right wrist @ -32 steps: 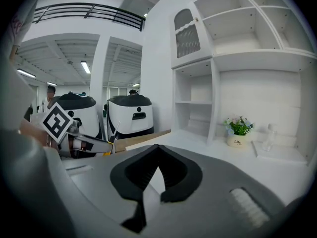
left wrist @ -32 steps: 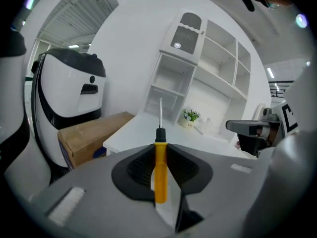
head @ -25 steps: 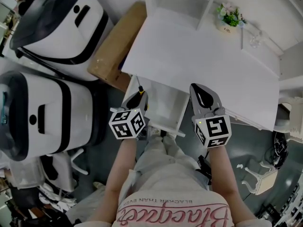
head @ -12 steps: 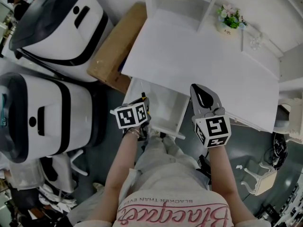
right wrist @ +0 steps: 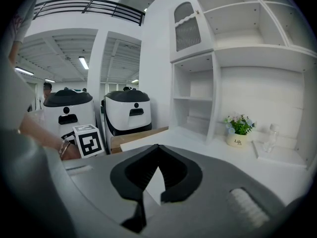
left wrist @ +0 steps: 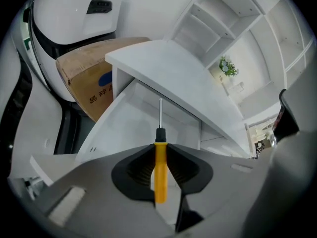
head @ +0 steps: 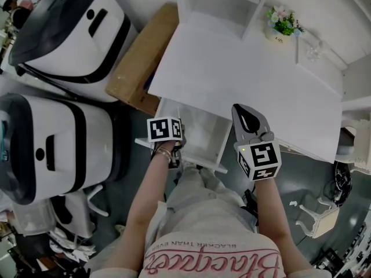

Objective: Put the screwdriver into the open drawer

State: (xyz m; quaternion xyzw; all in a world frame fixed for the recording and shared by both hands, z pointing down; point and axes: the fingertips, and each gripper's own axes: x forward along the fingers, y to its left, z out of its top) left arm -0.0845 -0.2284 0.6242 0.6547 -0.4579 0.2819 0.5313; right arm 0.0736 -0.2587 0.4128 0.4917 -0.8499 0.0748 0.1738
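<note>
The left gripper [left wrist: 160,146] pinches the screwdriver [left wrist: 160,180], tip aimed into the open drawer [left wrist: 124,120]; lowering and release remain. The right gripper [right wrist: 158,146] is empty, its jaws pressed together.

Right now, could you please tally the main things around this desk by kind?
Tongs: 2, the left tongs and the right tongs
Screwdriver: 1
Open drawer: 1
Cardboard box: 1
Potted plant: 1
White-and-black machines: 2
Total: 8
</note>
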